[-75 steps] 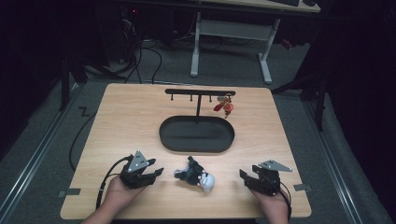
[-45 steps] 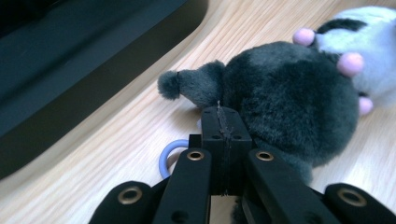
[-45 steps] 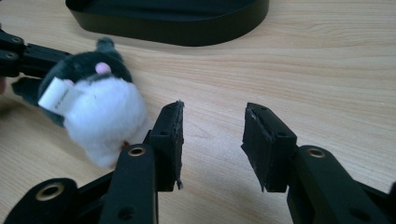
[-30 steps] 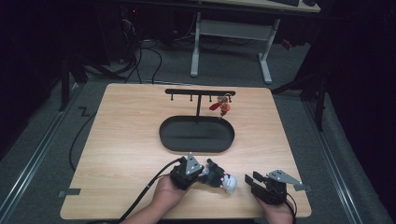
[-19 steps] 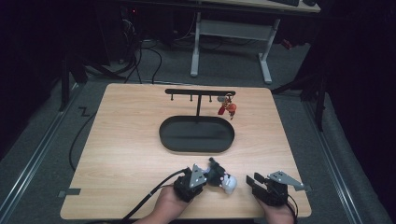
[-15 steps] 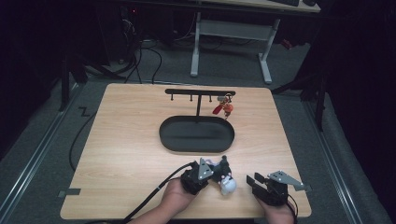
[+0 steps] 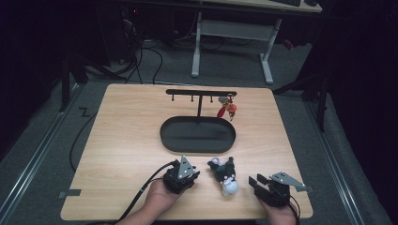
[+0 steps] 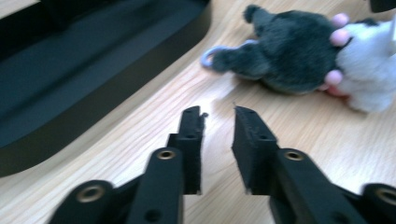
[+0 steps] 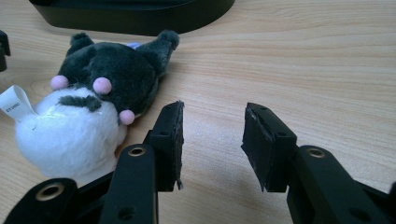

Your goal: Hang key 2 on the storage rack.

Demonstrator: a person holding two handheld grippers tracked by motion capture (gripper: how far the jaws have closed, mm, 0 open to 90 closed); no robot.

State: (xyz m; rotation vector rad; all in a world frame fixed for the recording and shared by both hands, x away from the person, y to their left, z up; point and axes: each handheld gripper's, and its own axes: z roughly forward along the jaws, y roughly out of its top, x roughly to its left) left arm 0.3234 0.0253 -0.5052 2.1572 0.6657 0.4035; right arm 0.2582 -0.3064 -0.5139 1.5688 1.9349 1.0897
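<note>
A small plush toy (image 7: 224,176), dark grey with a white head and pink dots, lies on the wooden table (image 7: 122,140) near its front edge, between both grippers. My left gripper (image 7: 191,174) sits just left of it, a short gap away. In the left gripper view its jaws (image 8: 218,112) have just been opening and stand slightly apart on bare wood, with the plush (image 8: 289,60) ahead to the right. My right gripper (image 7: 255,183) rests to the right of the toy, open. The right gripper view shows an empty gap (image 9: 212,109) and the plush (image 9: 88,107) beside its left jaw.
A black oval tray (image 7: 197,136) lies mid-table behind the toy, and its rim (image 8: 70,79) is close ahead of the left gripper. Behind it stands a black hook rack (image 7: 201,93) with a red keychain (image 7: 229,109) on its right end. Cables trail off the front left.
The left gripper carried the plush rightward, then let go of it and drew back to the left. The plush now lies free. The right gripper stayed put.
</note>
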